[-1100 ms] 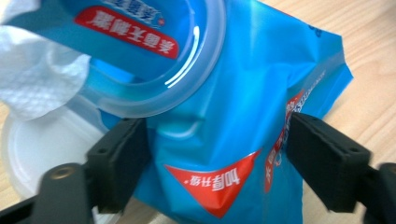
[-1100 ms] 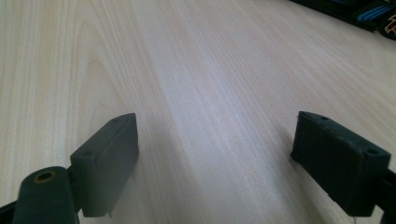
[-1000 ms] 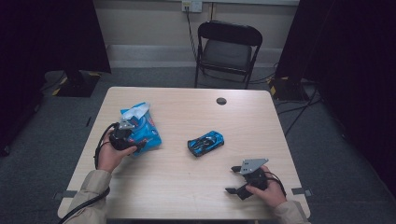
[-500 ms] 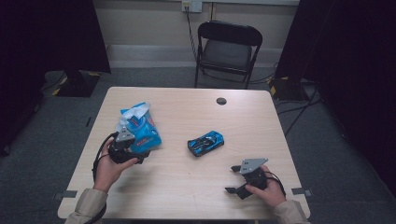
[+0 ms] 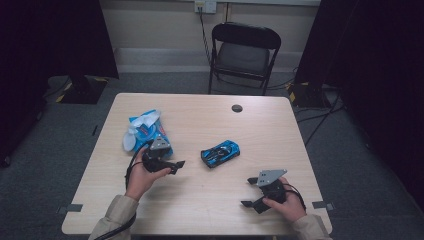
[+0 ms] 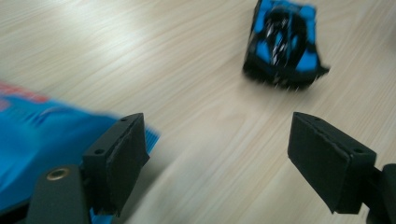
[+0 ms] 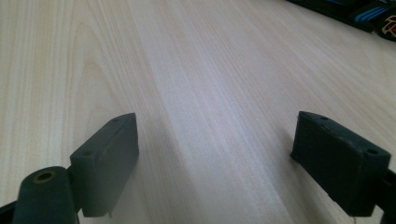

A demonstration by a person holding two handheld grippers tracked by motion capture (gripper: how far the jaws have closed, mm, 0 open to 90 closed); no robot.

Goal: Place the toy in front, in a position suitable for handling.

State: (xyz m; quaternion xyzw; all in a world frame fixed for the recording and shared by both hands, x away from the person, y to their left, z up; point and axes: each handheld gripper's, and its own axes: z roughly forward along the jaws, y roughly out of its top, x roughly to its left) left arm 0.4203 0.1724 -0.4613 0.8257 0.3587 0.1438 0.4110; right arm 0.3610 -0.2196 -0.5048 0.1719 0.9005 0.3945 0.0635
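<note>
A blue and black toy car (image 5: 220, 153) sits near the middle of the wooden table (image 5: 280, 125); the left gripper view shows the toy car (image 6: 285, 44) ahead of the jaws. A blue and white snack bag (image 5: 145, 132) lies at the left, and this snack bag (image 6: 42, 140) reaches under the left jaw in the left gripper view. My left gripper (image 5: 178, 165) is open beside the bag's near end, pointing toward the car. My right gripper (image 5: 248, 192) is open and empty near the front right edge, over bare wood (image 7: 210, 93).
A small dark round disc (image 5: 237, 108) lies at the table's far side. A black folding chair (image 5: 243, 52) stands behind the table. Cables run along the floor at the right. Dark curtains hang on both sides.
My left gripper has come off the snack bag, moving toward me and to the right, and turned toward the car. The bag stays on the table. My right gripper has not moved.
</note>
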